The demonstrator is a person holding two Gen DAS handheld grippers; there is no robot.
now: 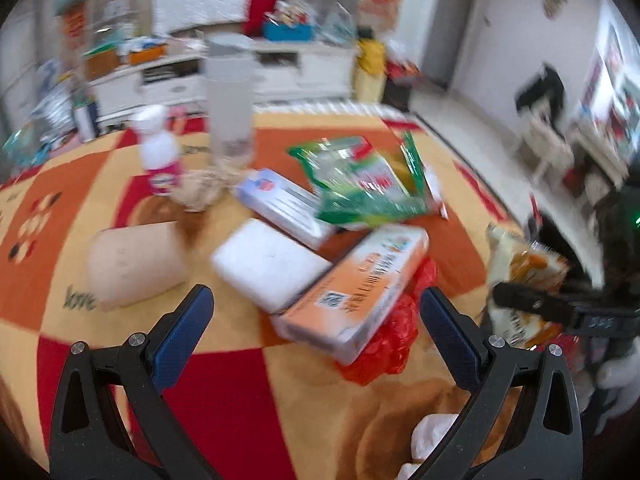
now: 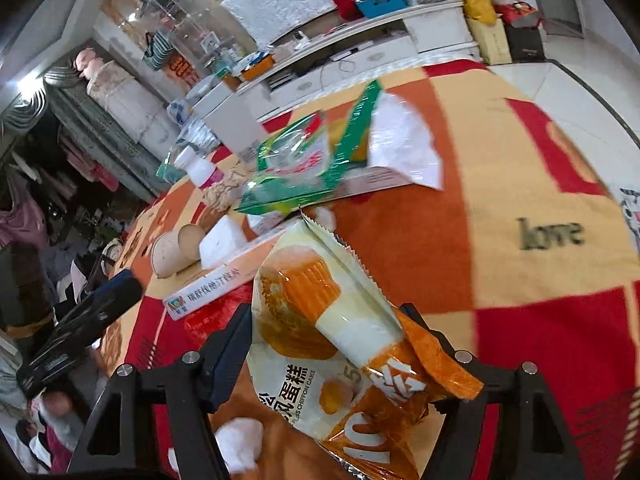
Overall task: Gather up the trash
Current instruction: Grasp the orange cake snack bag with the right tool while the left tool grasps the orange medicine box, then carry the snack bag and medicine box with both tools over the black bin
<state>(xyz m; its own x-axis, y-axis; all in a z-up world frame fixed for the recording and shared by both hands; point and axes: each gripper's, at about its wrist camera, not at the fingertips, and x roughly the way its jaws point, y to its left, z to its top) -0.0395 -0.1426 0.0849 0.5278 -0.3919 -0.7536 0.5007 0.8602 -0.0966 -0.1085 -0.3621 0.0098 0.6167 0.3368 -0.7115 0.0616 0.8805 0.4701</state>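
Orange, red and yellow checks cover the cloth on the surface, with the word "love" printed at lower left of the left wrist view. Across the middle of that view lies the litter: a green snack bag, an orange box resting on a red plastic bag, a white block, a blue-and-white box, a paper cup on its side, a small pink-labelled bottle and a tall frosted tumbler. The left claw hangs wide open just above the orange box, gripping nothing.

At the right edge, the right claw is closed on a cake wrapper; in the right wrist view this wrapper fills the lower centre, pinched between the fingers, clear of the cloth.

Behind the surface, along the top of the frame, a white cabinet carries a blue basket and clutter. White floor tiles run to the right.
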